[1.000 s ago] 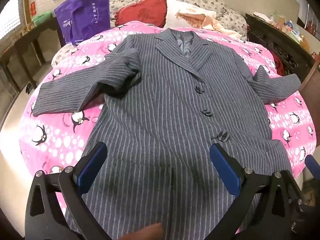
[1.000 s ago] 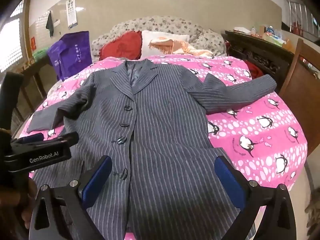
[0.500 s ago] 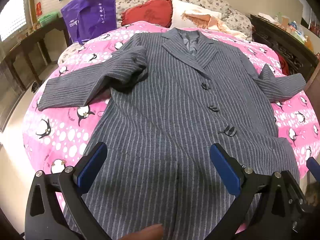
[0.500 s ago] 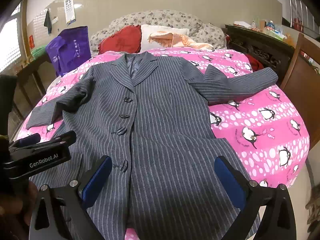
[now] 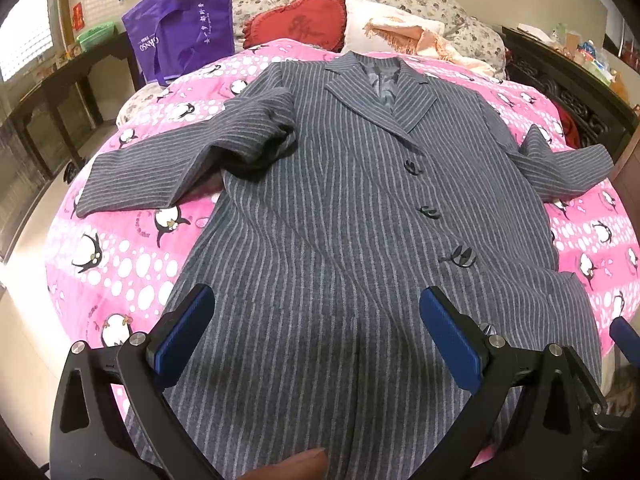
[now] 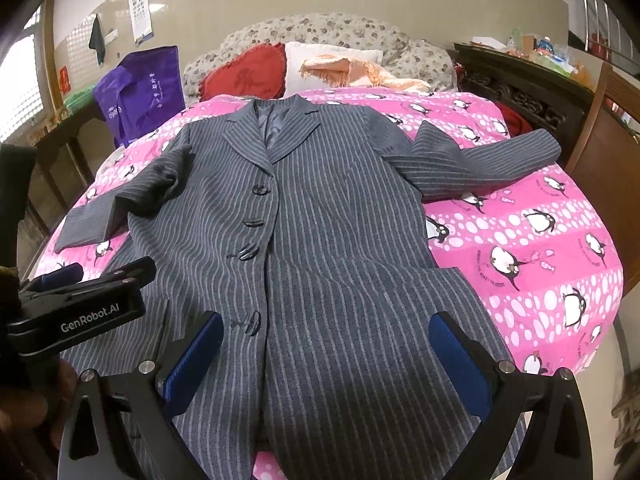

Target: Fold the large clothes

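I hold both grippers, left gripper and right gripper, spread and empty, over the coat hem (collar farthest ahead).

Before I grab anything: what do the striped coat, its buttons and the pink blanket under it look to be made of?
Striped coat: looks like a thick woven wool-type cloth, matte grey with pale pinstripes, holding soft ridges; the fibre can't be confirmed.
Buttons: dark, glossy, probably plastic.
Pink blanket: seems a plush fleece, fuzzy with a slight sheen, printed with penguins.

"GenRobot.AI" on left tool.
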